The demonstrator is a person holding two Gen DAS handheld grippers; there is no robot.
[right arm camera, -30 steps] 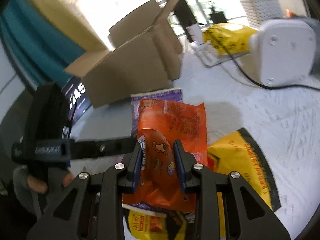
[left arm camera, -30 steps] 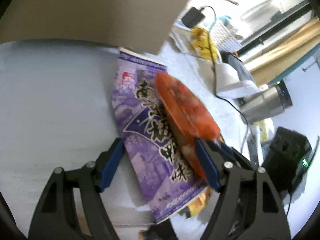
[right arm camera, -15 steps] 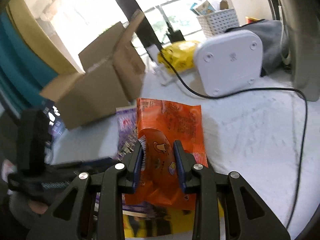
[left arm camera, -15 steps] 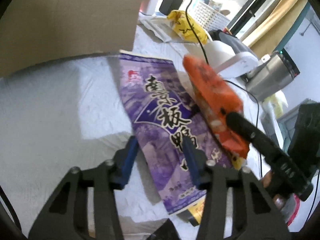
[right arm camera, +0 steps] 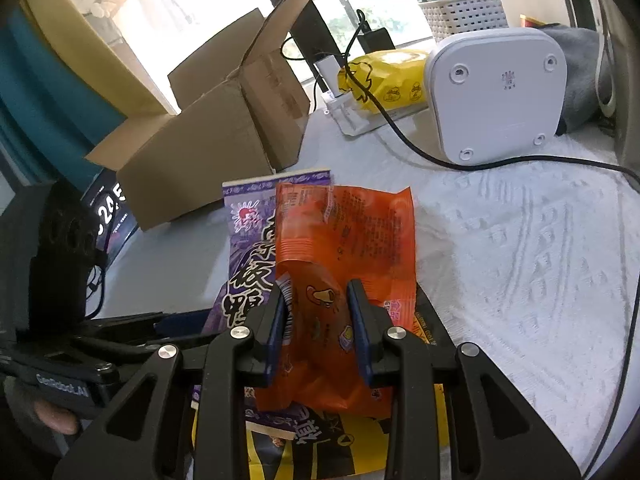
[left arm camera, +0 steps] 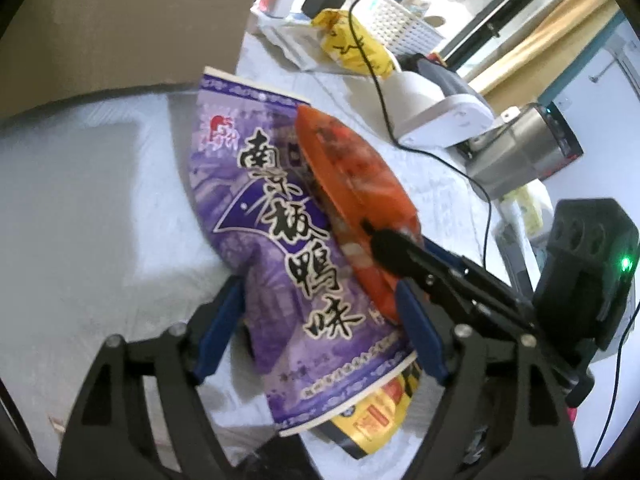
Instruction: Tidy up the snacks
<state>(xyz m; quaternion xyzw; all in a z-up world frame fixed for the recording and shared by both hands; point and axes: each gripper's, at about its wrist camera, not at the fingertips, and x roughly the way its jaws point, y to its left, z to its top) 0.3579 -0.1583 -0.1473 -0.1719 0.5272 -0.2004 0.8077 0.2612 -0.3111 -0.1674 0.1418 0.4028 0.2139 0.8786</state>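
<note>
We are looking over a white textured tabletop. At the far left, an open cardboard box is standing with its flaps up. Just in front of it, the purple snack bag is lying flat on the table, its top edge near the box. Our left gripper is straddling the lower part of this purple bag; its jaws have just been opening, and now the blue pads are standing apart on either side of the bag without pressing it.

Moving right, the orange snack packet is resting partly over the purple bag, and our right gripper is clamping its lower end between narrow jaws. Beneath both bags, a yellow and black packet is peeking out at the near edge.

Further right and back, a yellow bag is sitting beside a white appliance, with a black cable trailing across the table and a white basket behind.
</note>
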